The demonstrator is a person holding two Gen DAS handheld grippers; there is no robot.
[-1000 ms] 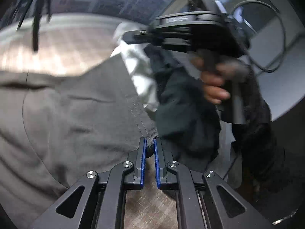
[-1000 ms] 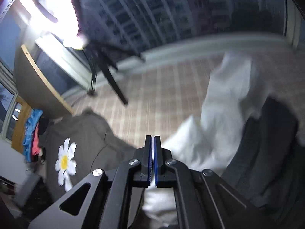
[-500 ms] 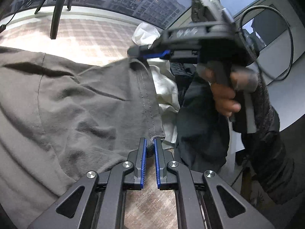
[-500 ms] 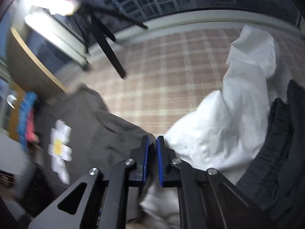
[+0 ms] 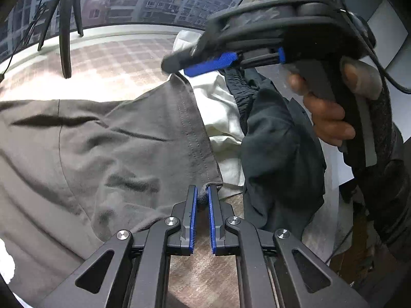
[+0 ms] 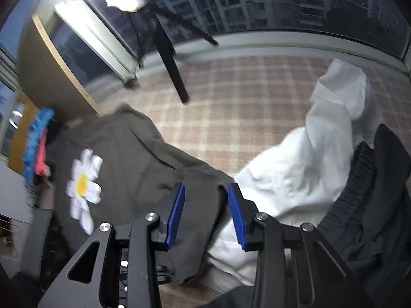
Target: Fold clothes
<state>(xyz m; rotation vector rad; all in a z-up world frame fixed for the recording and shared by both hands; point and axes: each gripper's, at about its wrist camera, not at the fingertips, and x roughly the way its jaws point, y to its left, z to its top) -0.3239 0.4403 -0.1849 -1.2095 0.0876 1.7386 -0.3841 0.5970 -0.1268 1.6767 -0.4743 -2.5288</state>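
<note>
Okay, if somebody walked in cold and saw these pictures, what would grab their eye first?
Probably the white daisy print on the grey t-shirt spread over the checked tablecloth, at the left of the right wrist view. Next, the right gripper open over that shirt's edge, with the crumpled white garment beside it. In the left wrist view, the left gripper pinches the shirt's hem corner.

The grey shirt (image 5: 108, 154) ran off the left wrist picture's left edge; the right gripper (image 5: 205, 63) was blurred.
</note>
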